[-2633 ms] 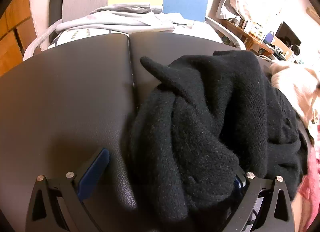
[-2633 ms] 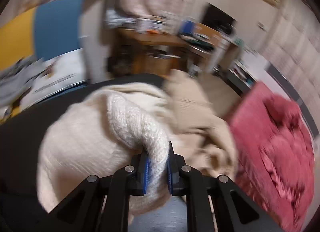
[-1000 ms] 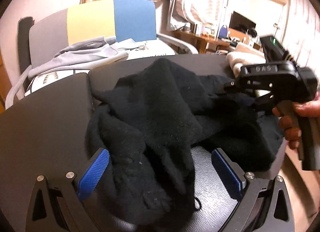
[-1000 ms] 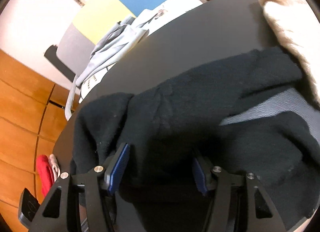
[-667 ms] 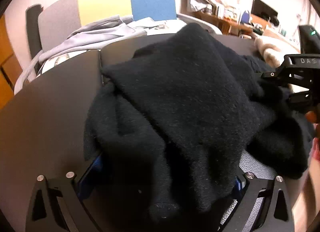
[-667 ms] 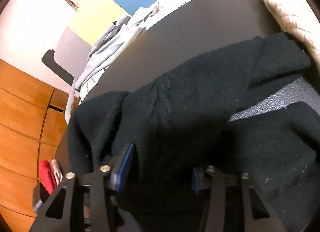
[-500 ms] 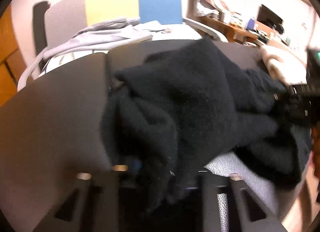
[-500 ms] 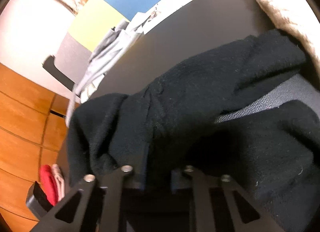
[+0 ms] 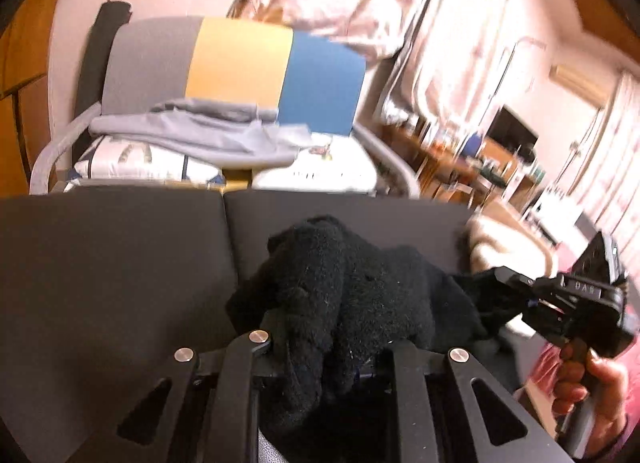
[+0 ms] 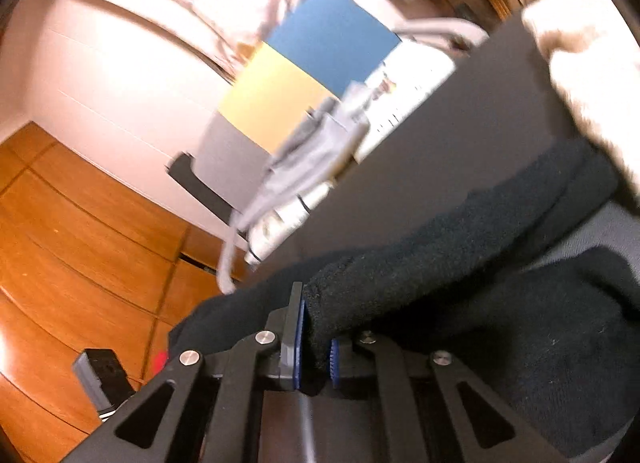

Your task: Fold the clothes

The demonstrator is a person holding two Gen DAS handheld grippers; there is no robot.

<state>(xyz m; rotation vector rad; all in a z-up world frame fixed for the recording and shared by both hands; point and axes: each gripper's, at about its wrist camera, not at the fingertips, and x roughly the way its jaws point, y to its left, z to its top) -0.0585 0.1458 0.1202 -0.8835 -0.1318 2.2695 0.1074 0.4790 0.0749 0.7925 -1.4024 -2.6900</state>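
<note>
A black fleece sweater (image 9: 360,283) is bunched on the dark table (image 9: 100,263) and partly lifted off it. My left gripper (image 9: 328,327) has its jaws closing on a thick fold of it; the fabric fills the gap and hides the pads. In the right wrist view my right gripper (image 10: 316,327) has its jaws closing too, with the blue pads (image 10: 298,339) pressing an edge of the black sweater (image 10: 460,247). The left wrist view shows the right gripper (image 9: 496,283) at the sweater's right end, with a hand (image 9: 592,383) on its handle.
A cream knit sweater (image 9: 500,239) lies at the table's far right, also cream sweater (image 10: 592,83). Behind the table stands a grey, yellow and blue chair (image 9: 240,59) with grey clothes (image 9: 200,131) on it. Wooden cabinets (image 10: 80,243) stand at the left.
Both grippers went from open around the black sweater to closed on folds of it. Both then rose, pulling the sweater up from the table.
</note>
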